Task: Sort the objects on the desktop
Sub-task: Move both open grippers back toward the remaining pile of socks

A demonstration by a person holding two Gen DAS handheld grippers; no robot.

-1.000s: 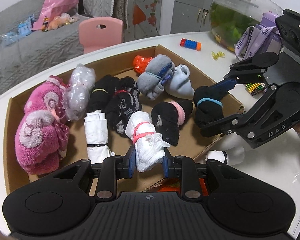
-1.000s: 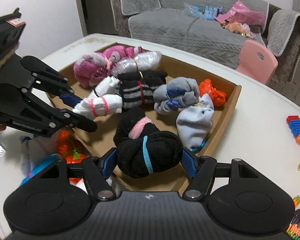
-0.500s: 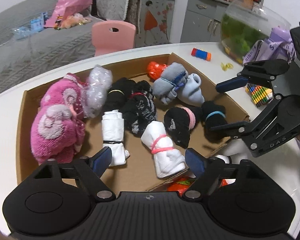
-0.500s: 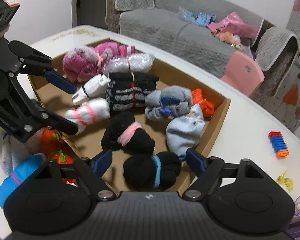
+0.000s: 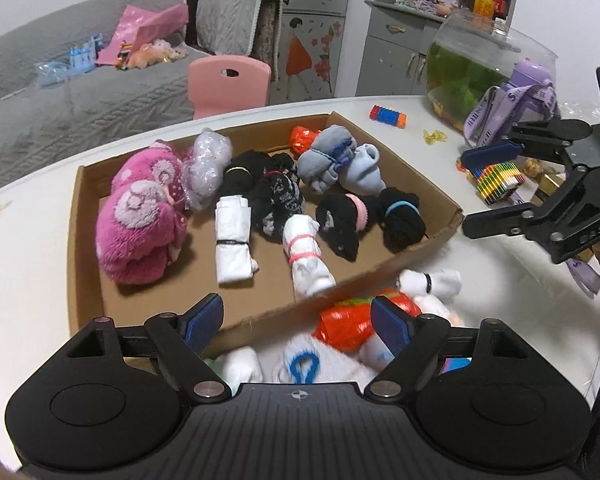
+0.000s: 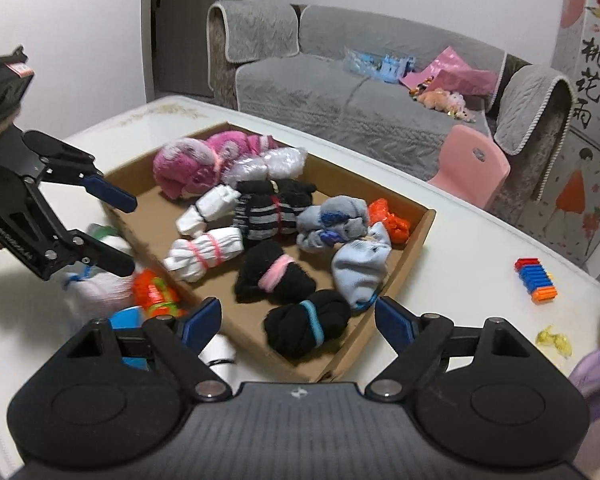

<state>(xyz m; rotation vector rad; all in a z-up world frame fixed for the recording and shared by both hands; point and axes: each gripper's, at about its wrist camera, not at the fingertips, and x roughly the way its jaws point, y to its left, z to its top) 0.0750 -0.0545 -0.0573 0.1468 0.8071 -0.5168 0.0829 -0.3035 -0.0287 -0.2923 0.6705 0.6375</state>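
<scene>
Left claw (image 5: 296,320) spread wide, nothing between its blue pads, hanging over the near wall of the cardboard box (image 5: 85,240) and the loose pile of socks outside it. Right claw (image 6: 298,320) likewise spread and empty, poised above the box's near corner. Each claw visible from the other's camera: right one (image 5: 500,192) at the right edge of the left wrist view, left one (image 6: 112,232) at the left edge of the right wrist view, both with fingers apart.

Inside the box on the white counter (image 5: 28,240): white sock roll with pink band (image 5: 306,254) lying against the near wall, tilted; white roll with black band (image 5: 232,240) just beside it; black roll with blue band (image 6: 306,326) in the near right corner; black roll with pink band (image 6: 274,272) touching it. Further back, a striped dark bundle (image 6: 266,212), a grey bundle (image 6: 332,222), a pale blue sock (image 6: 360,268), an orange bundle (image 6: 388,218), a clear-wrapped pair (image 5: 208,168), and fluffy pink socks (image 5: 140,216) against the left wall.

Outside the box, near side: orange roll (image 5: 344,322), white socks, one with a blue loop (image 5: 300,366), somewhat blurred. Elsewhere on the counter: a coloured block toy (image 6: 536,280), a fish bowl (image 5: 484,64), a purple bottle (image 5: 528,84).
</scene>
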